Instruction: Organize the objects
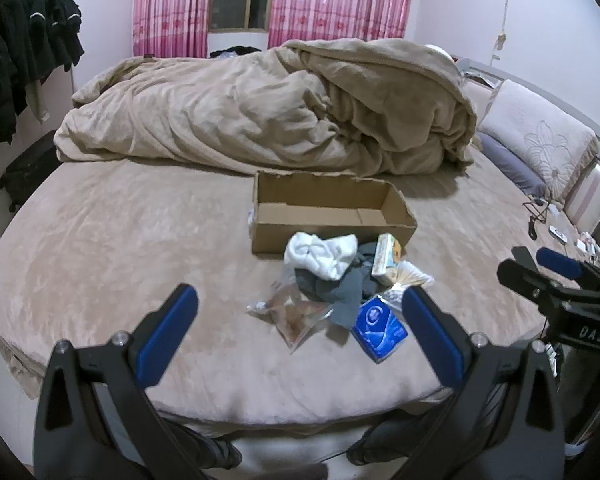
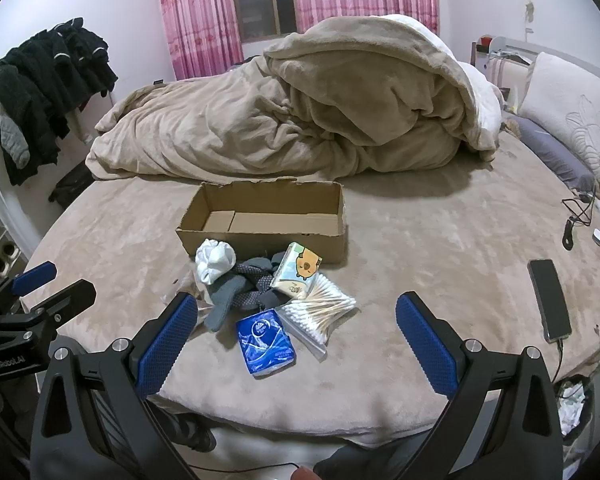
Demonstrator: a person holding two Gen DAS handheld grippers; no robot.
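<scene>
Both tools [image 1: 300, 308] [image 2: 296, 316]: black frames w/ blue textured pads, silver screws.

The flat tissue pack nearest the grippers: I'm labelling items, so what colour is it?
Blue with white swirls, the tissue pack shows best in the right wrist view.

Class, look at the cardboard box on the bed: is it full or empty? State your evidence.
Empty. The cardboard box is open-topped and its bare floor shows in both views; the socks, tissue packs and cotton swabs lie outside, in front of it.

box [image 2: 260, 236] brown | tissue pack [image 2: 266, 342] blue | curtains [image 2: 198, 16] pink striped
</scene>
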